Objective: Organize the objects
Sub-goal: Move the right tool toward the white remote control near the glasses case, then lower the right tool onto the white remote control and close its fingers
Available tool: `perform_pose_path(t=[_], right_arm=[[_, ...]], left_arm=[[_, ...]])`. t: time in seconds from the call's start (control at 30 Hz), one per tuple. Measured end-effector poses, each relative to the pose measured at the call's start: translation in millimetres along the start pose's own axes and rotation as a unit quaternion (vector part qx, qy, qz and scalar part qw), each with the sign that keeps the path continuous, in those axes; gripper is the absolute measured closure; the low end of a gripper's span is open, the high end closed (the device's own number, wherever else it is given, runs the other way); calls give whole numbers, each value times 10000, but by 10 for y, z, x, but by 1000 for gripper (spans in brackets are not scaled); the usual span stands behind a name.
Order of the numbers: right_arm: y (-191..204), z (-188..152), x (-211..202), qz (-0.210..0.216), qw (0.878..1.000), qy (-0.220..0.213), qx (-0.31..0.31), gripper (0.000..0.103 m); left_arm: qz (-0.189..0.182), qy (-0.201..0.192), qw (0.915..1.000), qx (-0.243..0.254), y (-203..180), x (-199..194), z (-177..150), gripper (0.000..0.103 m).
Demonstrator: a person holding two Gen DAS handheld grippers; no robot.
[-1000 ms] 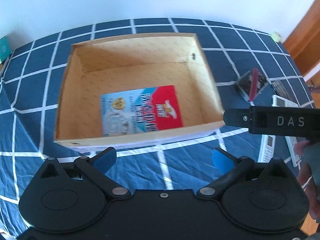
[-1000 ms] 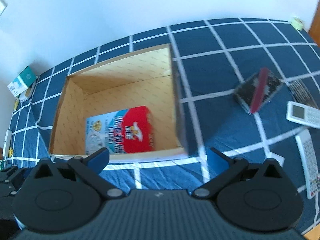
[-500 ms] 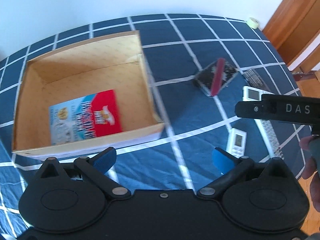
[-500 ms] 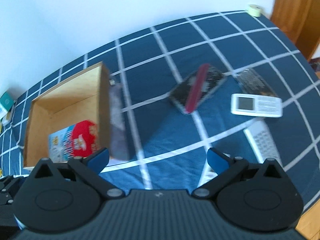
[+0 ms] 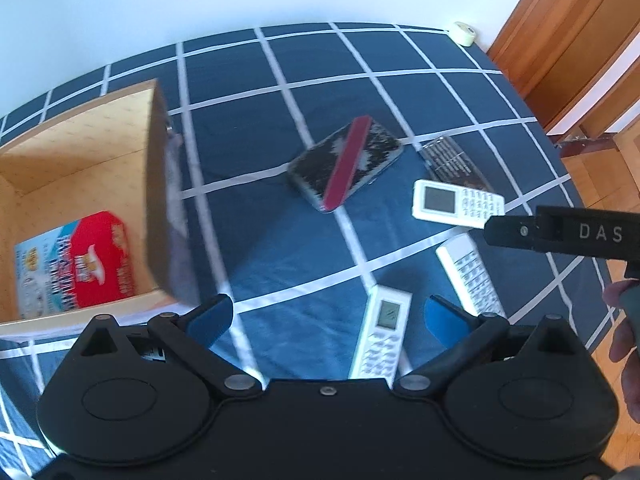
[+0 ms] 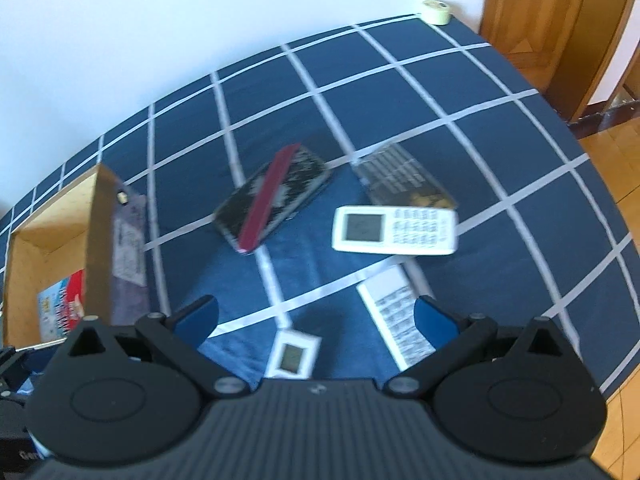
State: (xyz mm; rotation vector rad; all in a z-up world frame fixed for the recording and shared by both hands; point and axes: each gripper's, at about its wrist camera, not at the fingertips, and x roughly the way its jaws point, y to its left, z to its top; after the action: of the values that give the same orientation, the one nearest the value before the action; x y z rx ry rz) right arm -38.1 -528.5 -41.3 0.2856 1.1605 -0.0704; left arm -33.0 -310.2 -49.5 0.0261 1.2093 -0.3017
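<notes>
A cardboard box (image 5: 156,184) (image 6: 98,240) stands at the left with a red and blue packet (image 5: 72,260) (image 6: 60,308) lying inside. On the blue checked cloth to its right lie a black notebook with a red band (image 5: 346,162) (image 6: 274,194), a dark packet (image 5: 454,158) (image 6: 404,178) and three white remotes: one (image 5: 456,202) (image 6: 394,230), a second (image 5: 470,276) (image 6: 396,318), a third (image 5: 382,332) (image 6: 294,354). My left gripper (image 5: 326,316) is open and empty above the cloth. My right gripper (image 6: 316,314) is open and empty; its body shows in the left wrist view (image 5: 568,234).
A roll of tape (image 5: 464,33) (image 6: 437,11) sits at the far corner of the cloth. A wooden door (image 5: 572,32) (image 6: 560,20) and wooden floor (image 6: 616,168) lie to the right. A white wall runs behind.
Both grippers have swung right, away from the box, so the notebook and remotes now fill the middle of both views. Both stay open and empty.
</notes>
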Motion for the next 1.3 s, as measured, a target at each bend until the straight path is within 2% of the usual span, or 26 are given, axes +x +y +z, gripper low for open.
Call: perform_pose_path(t=[0.2,0.53,0.93,1.1,1.3], right_arm=[[-368,102,72,-60,9999,15,156,0],[-735,295,218,-136,9993,68,344,0],[-966,615,658,-208,9978,355,526,0],[-1052,672,905,-253,9959,605,624,0],[-1084,738,1139,-364,9942,700,725,0]], left_arm=[[-47,60,10000,-41,-225,149,128,0],[-76,212,9996,186,-517,456,409,0],[-307,706,9957,522,-786,1094,738,0],[-462,965,9920,664,-885,1420,809,0],[-633,1156,9887,715,-954,1730,904,0]])
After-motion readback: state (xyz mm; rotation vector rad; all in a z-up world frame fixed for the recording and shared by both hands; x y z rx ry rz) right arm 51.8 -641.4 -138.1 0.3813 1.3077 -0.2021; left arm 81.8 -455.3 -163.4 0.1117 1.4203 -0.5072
